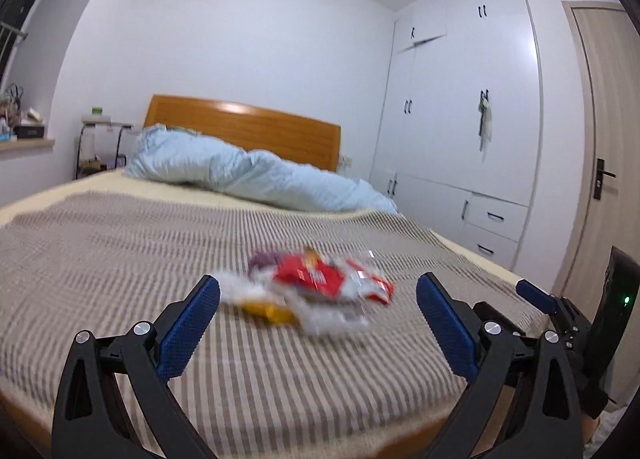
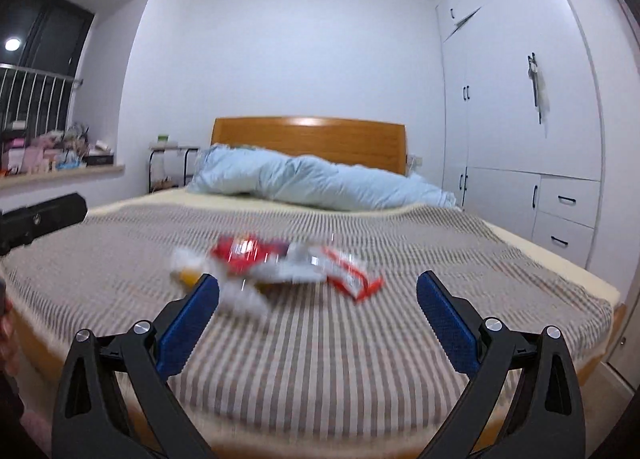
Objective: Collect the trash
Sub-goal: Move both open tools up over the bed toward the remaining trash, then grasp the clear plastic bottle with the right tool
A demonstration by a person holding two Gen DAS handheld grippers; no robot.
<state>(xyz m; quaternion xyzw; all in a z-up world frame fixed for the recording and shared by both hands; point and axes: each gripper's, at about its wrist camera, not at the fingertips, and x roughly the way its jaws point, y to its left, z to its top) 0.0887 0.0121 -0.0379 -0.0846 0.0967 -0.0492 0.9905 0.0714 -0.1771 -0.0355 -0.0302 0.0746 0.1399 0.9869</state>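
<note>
Two views, taken one after the other. From the left wrist, the left tool point(image 1: 318, 291) hovers low over the foot of the bed with the brown-and-cream striped blanket point(image 1: 120, 259), pointing toward the orange wooden headboard point(image 1: 248, 131). Its blue-padded fingers point(image 1: 192, 323) are spread wide with nothing between them. Just beyond the fingertips, near the middle of the blanket, lies a blurred heap of crumpled red, white and yellow snack wrappers point(image 1: 316, 287). A rumpled pale blue duvet point(image 1: 248, 175) is bunched at the head of the bed, with a white built-in wardrobe point(image 1: 460, 119) to the right. At the right edge, the other black tool body with a blue finger pad point(image 1: 536, 295) shows beside this one.

From the right wrist, the right tool point(image 2: 318, 291) likewise hovers level over the foot of the bed, its fingers point(image 2: 444, 319) spread apart and holding nothing. The wrapper heap point(image 2: 280, 263) lies ahead, toward the left finger, whose tip overlaps its near edge in this view; contact cannot be told. A cluttered window sill point(image 2: 60, 171) sits at the left.
</note>
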